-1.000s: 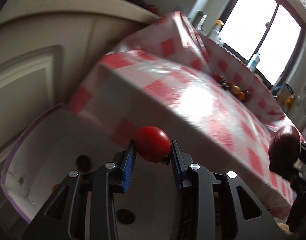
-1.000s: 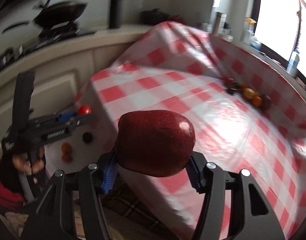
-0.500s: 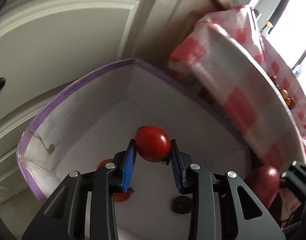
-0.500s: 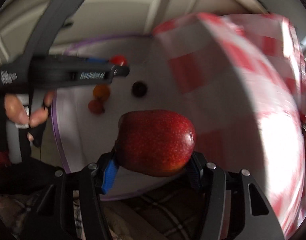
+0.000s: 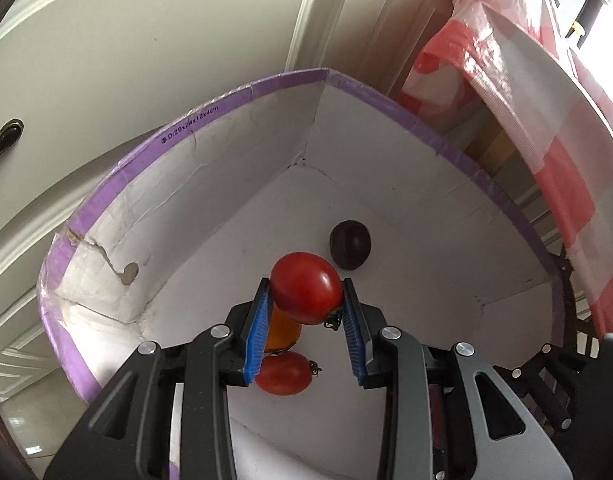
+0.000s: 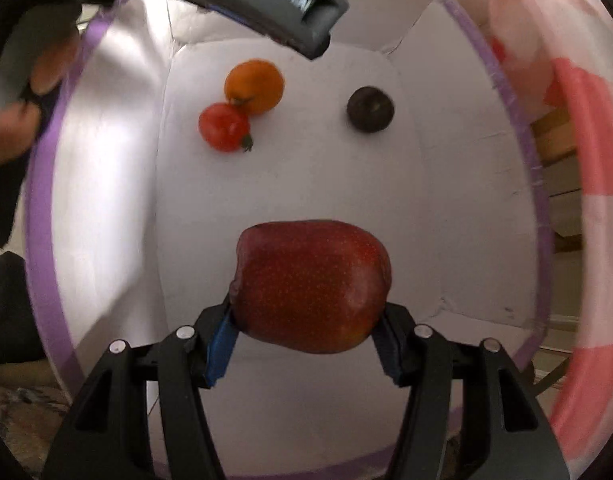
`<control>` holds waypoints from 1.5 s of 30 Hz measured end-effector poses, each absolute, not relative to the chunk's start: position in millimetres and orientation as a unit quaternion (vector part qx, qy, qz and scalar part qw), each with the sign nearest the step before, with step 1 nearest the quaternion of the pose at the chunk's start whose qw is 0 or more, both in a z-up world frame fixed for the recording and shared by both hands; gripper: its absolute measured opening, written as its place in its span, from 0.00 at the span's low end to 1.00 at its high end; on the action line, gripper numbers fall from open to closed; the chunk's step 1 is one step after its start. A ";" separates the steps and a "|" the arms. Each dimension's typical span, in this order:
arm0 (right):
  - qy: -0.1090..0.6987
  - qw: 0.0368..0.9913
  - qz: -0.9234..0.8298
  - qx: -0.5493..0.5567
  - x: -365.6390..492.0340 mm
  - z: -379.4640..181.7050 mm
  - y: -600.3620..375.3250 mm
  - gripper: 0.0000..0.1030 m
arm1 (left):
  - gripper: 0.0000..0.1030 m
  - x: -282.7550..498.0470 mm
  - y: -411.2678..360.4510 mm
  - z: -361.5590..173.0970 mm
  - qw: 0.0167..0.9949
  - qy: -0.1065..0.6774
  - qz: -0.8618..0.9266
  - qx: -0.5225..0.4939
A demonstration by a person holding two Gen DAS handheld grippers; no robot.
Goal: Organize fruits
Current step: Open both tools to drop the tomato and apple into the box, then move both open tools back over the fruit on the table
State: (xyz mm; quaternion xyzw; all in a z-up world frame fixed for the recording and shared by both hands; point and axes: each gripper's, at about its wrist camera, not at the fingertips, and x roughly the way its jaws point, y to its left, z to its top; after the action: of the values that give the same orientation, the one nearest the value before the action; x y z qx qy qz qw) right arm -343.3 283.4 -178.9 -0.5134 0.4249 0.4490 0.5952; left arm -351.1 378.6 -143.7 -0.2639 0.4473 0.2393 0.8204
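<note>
While both grippers hang over the purple-rimmed white box (image 5: 390, 104), we hold a red cherry tomato (image 5: 306, 288) clamped in our left gripper (image 5: 306, 316) and a dark red apple (image 6: 312, 284) squeezed in our right gripper (image 6: 306, 344). Three fruits already lie on the box floor: an orange tomato (image 6: 254, 86) touching a small red tomato (image 6: 224, 127), and a dark round fruit (image 6: 369, 109) apart from them. By our reckoning, the sorting is partway done; both held fruits remain to be released inside.
</note>
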 end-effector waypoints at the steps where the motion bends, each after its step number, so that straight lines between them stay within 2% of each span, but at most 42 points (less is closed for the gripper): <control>1: 0.427 0.594 0.449 -0.514 -343.9 -181.5 283.4 0.57 | 0.32 -350.1 378.1 -143.9 0.818 0.451 0.243 -0.261; 4: 0.428 0.593 0.446 -0.516 -345.1 -186.0 281.1 0.57 | 0.34 -345.0 376.0 -143.1 0.813 0.460 0.250 -0.256; 5: 0.429 0.593 0.446 -0.515 -345.4 -186.6 280.2 0.57 | 0.38 -341.3 375.4 -142.5 0.811 0.462 0.251 -0.257; 9: 0.430 0.598 0.447 -0.507 -340.7 -183.1 277.7 0.59 | 0.66 -341.6 378.0 -141.0 0.809 0.459 0.252 -0.267; 12: 0.422 0.608 0.452 -0.498 -341.1 -175.7 275.7 0.76 | 0.84 -347.1 381.3 -138.2 0.811 0.449 0.254 -0.277; 13: 0.418 0.611 0.453 -0.496 -342.0 -172.4 274.1 0.79 | 0.84 -349.1 383.1 -137.9 0.813 0.443 0.256 -0.279; 17: 0.398 0.636 0.453 -0.483 -342.1 -151.0 269.5 0.79 | 0.84 -356.0 384.6 -125.0 0.818 0.418 0.273 -0.284; 20: 0.380 0.663 0.458 -0.455 -337.3 -122.8 261.5 0.85 | 0.84 -369.2 386.2 -99.5 0.841 0.353 0.269 -0.310; 25: 0.342 0.709 0.477 -0.392 -327.4 -61.0 230.7 0.85 | 0.84 -374.4 371.4 -44.3 0.882 0.262 0.282 -0.271; 28: 0.295 0.745 0.493 -0.339 -317.4 -16.6 202.4 0.86 | 0.84 -354.2 354.0 -15.4 0.904 0.253 0.250 -0.237; 31: 0.245 0.787 0.494 -0.276 -298.8 28.7 154.6 0.92 | 0.84 -326.7 321.6 13.5 0.926 0.245 0.194 -0.213; 34: 0.208 0.837 0.455 -0.220 -281.5 64.0 107.2 0.98 | 0.84 -293.1 283.5 41.9 0.943 0.251 0.121 -0.183; 36: 0.186 0.872 0.417 -0.173 -265.8 87.0 68.6 0.98 | 0.84 -262.2 246.9 55.9 0.952 0.256 0.066 -0.151; 40: 0.172 0.926 0.318 -0.108 -226.4 116.8 -1.3 0.98 | 0.84 -191.8 176.0 71.6 0.958 0.270 -0.010 -0.093; 45: 0.206 0.952 0.221 -0.050 -167.5 124.2 -68.2 0.98 | 0.84 -97.5 111.1 66.9 0.944 0.315 -0.069 -0.074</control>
State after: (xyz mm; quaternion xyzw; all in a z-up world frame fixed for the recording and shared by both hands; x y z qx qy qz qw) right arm -167.5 -68.2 124.2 -0.0498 0.2056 0.2206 0.9521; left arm -97.5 111.1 66.9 -0.0743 0.3153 -0.0689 0.9436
